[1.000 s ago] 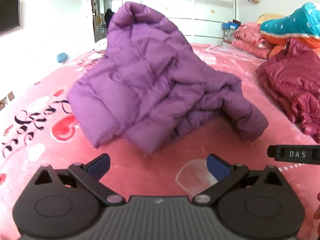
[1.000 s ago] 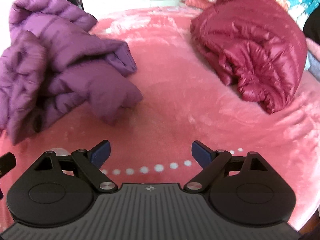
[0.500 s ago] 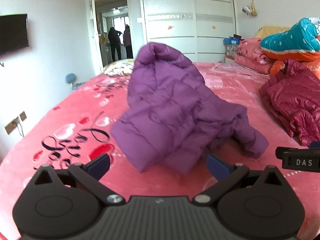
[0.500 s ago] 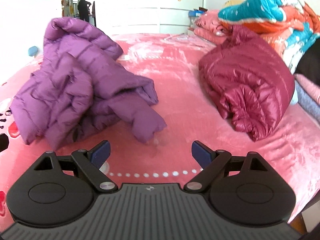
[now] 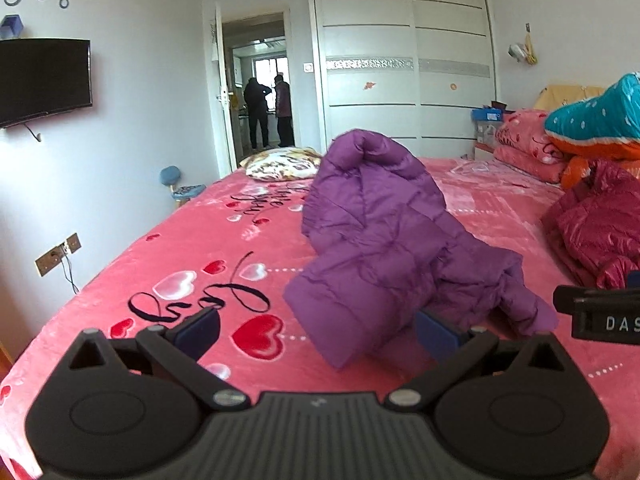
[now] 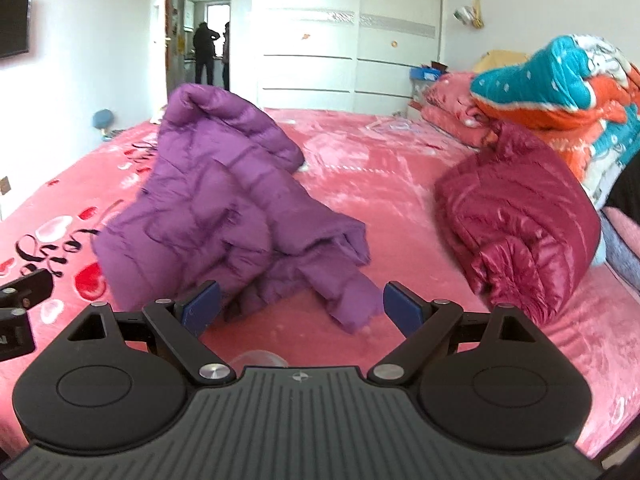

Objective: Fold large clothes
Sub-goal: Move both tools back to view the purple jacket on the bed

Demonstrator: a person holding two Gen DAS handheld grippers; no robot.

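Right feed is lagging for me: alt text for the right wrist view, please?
A crumpled purple puffer jacket lies heaped on the pink bedspread, ahead of the open, empty right gripper. A bundled maroon jacket sits to its right.

Both claws have drawn back and tilted up over the last second. The left claw (image 5: 316, 330) now sees the purple jacket (image 5: 384, 240) smaller and further off, with much more of the bed (image 5: 192, 248), the doorway (image 5: 260, 84) and the TV (image 5: 42, 80) in view. The right claw (image 6: 300, 308) sees the wardrobe (image 6: 344, 36) and the quilt pile (image 6: 560, 92) where before it saw mostly bed.
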